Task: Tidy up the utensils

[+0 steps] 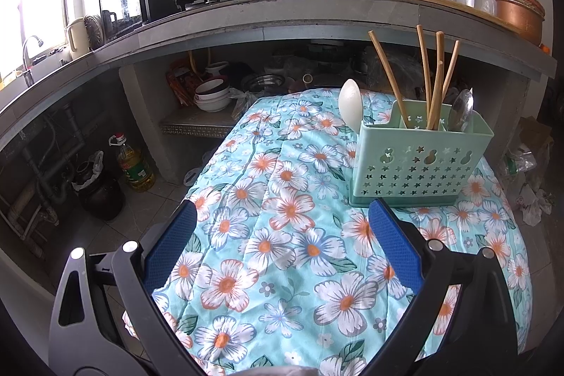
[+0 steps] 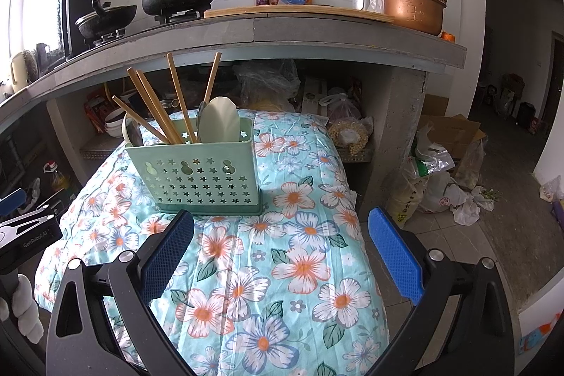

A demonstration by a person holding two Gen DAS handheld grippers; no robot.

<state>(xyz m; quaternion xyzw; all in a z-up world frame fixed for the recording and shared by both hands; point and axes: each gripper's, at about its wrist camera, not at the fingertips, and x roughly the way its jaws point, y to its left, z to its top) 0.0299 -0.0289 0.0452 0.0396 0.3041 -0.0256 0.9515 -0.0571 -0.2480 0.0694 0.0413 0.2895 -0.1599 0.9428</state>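
My left tongs (image 1: 282, 228) and right tongs (image 2: 280, 238) held low, level, both spread apart and empty, green utensil caddy (image 2: 197, 173) upright on floral cloth (image 2: 282, 270) just beyond, holding chopsticks (image 2: 176, 101) and spoons (image 2: 218, 120).

A floral quilt (image 1: 282, 217) covers the surface; a green utensil caddy (image 1: 423, 161) stands on it.

Utensils (image 2: 176, 108) fill caddy (image 2: 197, 175); right gripper (image 2: 282, 228) empty
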